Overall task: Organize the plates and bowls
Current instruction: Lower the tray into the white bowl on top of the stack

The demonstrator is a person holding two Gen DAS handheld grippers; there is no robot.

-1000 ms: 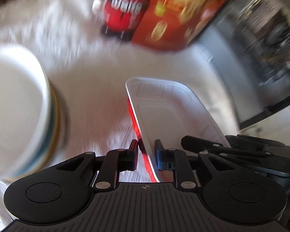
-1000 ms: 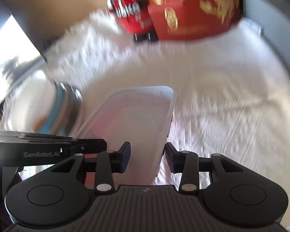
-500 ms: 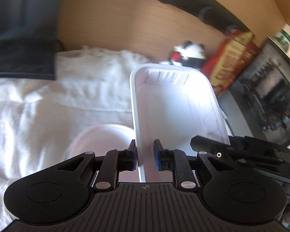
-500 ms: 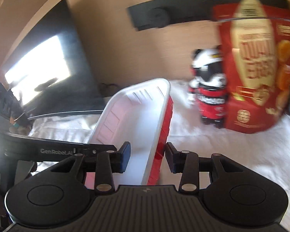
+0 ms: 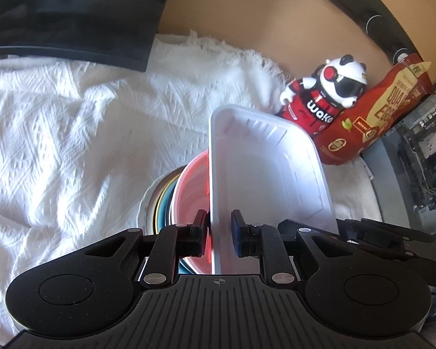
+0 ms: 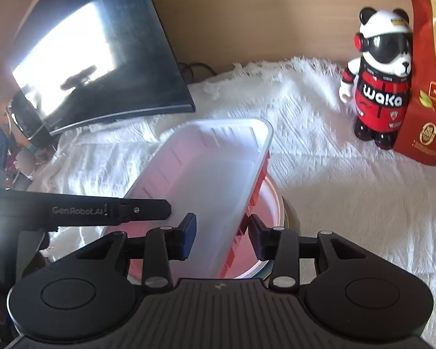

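Fingers of my left gripper [image 5: 219, 229] pinch one long rim of the white rectangular foam tray with red underside [image 5: 264, 171]; my right gripper [image 6: 222, 237] stands spread around the opposite rim, seemingly not clamped. Featherlight, bendy and easily dented, I judge, so rim holds suit it. It hangs tilted over the stack of round bowls [image 5: 186, 192] on the white cloth-covered counter [image 5: 72, 133].

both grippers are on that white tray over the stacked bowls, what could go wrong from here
1. The white tray is rectangular while the stack of bowls below is round, so it may sit unevenly and rock or slide off.
2. The left gripper pinches only the thin rim, and the right gripper looks loosely set, so the tilted tray could slip.
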